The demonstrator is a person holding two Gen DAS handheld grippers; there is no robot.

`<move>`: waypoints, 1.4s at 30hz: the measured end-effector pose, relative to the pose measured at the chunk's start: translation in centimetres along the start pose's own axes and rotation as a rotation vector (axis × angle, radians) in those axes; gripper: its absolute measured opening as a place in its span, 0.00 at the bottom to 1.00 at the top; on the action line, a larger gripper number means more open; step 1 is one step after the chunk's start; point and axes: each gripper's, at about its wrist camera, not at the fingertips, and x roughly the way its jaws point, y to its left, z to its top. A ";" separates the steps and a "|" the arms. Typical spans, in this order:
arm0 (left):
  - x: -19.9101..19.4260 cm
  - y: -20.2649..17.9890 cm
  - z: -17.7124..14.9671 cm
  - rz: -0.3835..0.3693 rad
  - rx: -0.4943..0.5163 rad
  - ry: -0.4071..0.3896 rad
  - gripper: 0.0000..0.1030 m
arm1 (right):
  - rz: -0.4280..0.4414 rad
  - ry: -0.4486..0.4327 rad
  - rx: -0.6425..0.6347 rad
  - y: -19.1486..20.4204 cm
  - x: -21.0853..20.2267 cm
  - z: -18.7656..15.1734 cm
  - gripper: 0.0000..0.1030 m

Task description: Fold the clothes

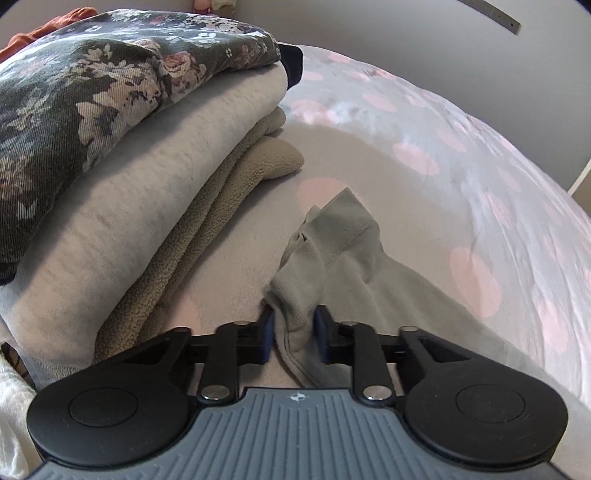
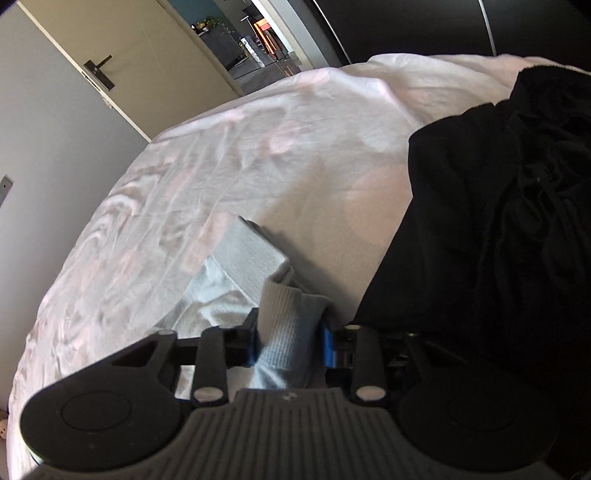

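I have the grey garment [image 1: 332, 266] pinched at both ends: my left tool [image 1: 294, 334] is closed on a bunched corner of it, and my right tool [image 2: 291, 341] is closed on its ribbed band [image 2: 255, 258], which looks like a cuff or waistband. I cannot tell what kind of piece it is. It lies low over the bed [image 1: 480, 155], most of it trailing toward the bed's near edge. It is rumpled and twisted at the left grip, so I judge this piece is only picked up, not yet spread or folded.

Just left of it, toward the bed's left side, sits a stack [image 1: 129, 206] of finished work: a tan fleece [image 1: 258, 162] at the bottom, a pale grey piece on that, a dark floral one [image 1: 110, 74] on top, with something orange [image 1: 55, 22] behind. So several items look done.

On the right, a black heap [image 2: 517, 206] lies crumpled on the bed, close beside my right tool; that looks unfolded and waiting. The bed's far part is bare sheet with pink spots. Beyond its far edge I see a door [image 2: 122, 48].

By my reckoning I am past the middle: the grey piece in hand, the black heap after it.
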 end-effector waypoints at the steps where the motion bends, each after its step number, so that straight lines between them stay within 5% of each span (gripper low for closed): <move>1: -0.2 -0.2 0.2 0.004 0.010 0.001 0.11 | -0.006 -0.007 -0.019 0.3 -0.4 0.1 0.22; 14: -6.2 -1.3 1.8 -0.011 0.071 0.007 0.09 | -0.059 -0.131 -0.207 4.0 -9.4 2.0 0.17; 28: -15.1 2.0 -6.5 -0.052 0.125 0.076 0.09 | -0.185 -0.131 -0.096 -8.2 -22.2 1.8 0.16; 38: -13.5 3.6 -11.4 -0.012 0.178 0.070 0.09 | -0.271 -0.054 -0.077 -13.2 -19.1 -1.8 0.17; 42: -12.8 3.4 -12.1 0.013 0.222 0.096 0.14 | -0.277 -0.051 -0.100 -13.5 -19.5 -1.6 0.30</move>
